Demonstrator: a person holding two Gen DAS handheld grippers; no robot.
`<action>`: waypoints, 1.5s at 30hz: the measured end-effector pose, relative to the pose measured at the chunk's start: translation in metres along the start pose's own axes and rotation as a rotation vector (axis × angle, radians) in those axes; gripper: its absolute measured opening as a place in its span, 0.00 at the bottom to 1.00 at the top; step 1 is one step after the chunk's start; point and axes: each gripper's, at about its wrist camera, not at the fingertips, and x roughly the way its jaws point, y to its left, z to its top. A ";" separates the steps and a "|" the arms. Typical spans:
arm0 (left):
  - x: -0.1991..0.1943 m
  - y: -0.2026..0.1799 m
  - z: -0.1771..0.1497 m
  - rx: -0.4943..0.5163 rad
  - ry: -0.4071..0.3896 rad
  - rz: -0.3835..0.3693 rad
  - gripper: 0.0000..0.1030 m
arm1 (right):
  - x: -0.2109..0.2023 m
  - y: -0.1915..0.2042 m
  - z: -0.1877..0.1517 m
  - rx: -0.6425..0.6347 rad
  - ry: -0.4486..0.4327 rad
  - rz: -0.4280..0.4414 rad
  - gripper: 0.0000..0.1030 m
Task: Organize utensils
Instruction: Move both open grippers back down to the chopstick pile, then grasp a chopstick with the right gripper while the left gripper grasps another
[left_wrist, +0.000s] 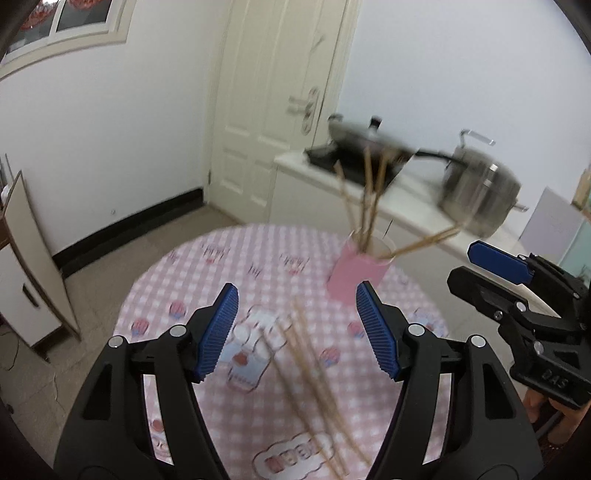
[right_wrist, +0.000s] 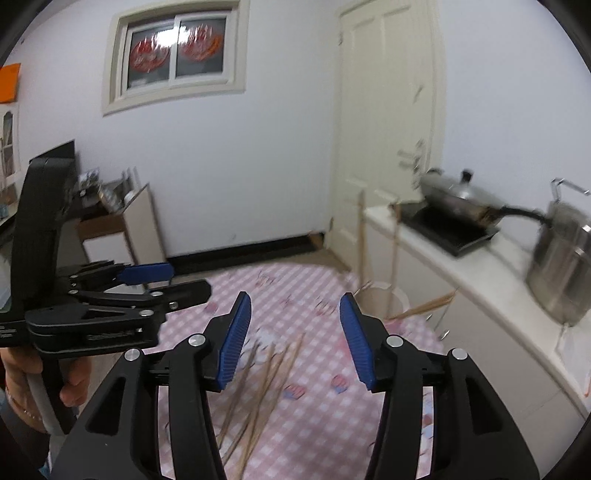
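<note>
Several wooden chopsticks lie loose on the pink checked tablecloth, below and between my left gripper's open jaws. My left gripper is open and empty above them. A pink cup stands at the table's far right with several chopsticks sticking up out of it. In the right wrist view the loose chopsticks lie under my right gripper, which is open and empty. The cup stands beyond it, at the far right.
A white counter behind the table holds a black cooktop with a lidded wok and a steel pot. A cream door is behind. A low cabinet stands left. My right gripper shows at the left view's right edge.
</note>
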 end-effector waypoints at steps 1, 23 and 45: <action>0.007 0.004 -0.004 -0.008 0.031 -0.002 0.64 | 0.006 0.003 -0.003 0.004 0.018 0.009 0.46; 0.160 0.050 -0.069 -0.122 0.469 0.060 0.35 | 0.159 -0.026 -0.070 0.183 0.431 0.063 0.46; 0.184 0.046 -0.060 -0.044 0.456 0.138 0.13 | 0.218 -0.030 -0.068 0.163 0.549 0.023 0.30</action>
